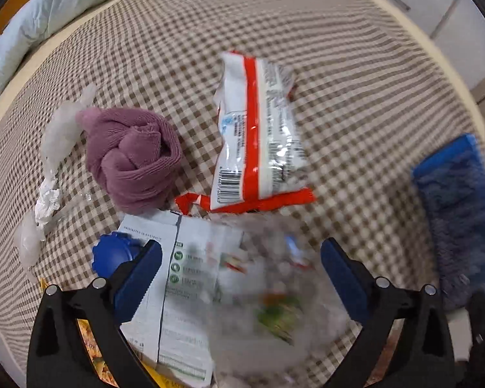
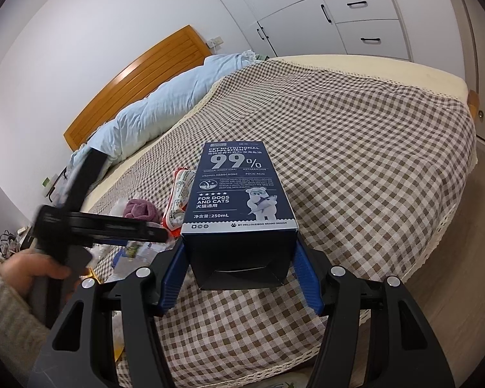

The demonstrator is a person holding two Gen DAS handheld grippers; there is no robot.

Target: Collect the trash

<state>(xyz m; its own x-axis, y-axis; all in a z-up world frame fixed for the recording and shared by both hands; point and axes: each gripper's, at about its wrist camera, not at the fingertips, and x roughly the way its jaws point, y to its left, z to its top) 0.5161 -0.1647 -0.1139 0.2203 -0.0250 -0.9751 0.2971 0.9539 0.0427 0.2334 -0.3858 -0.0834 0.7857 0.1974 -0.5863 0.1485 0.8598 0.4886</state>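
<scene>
left wrist view looks almost straight down on the checked bed cover [image 1: 355,74], where the left gripper [image 1: 241,278] has its fingers released and spread wide over a blurred clear plastic bag [image 1: 274,307] and a white printed pouch [image 1: 177,291]; nothing is pinched between them. past the fingers lie a red and white snack wrapper [image 1: 258,135], a rolled mauve cloth [image 1: 132,158], crumpled clear plastic [image 1: 59,135] toward the bed's left edge, and a blue cap [image 1: 113,253]. right wrist view shows the right gripper [image 2: 241,274] with fingers clenched on a dark blue supplement box [image 2: 239,194], held above the bed cover, and a hand [image 2: 26,274] on the left gripper's handle
</scene>
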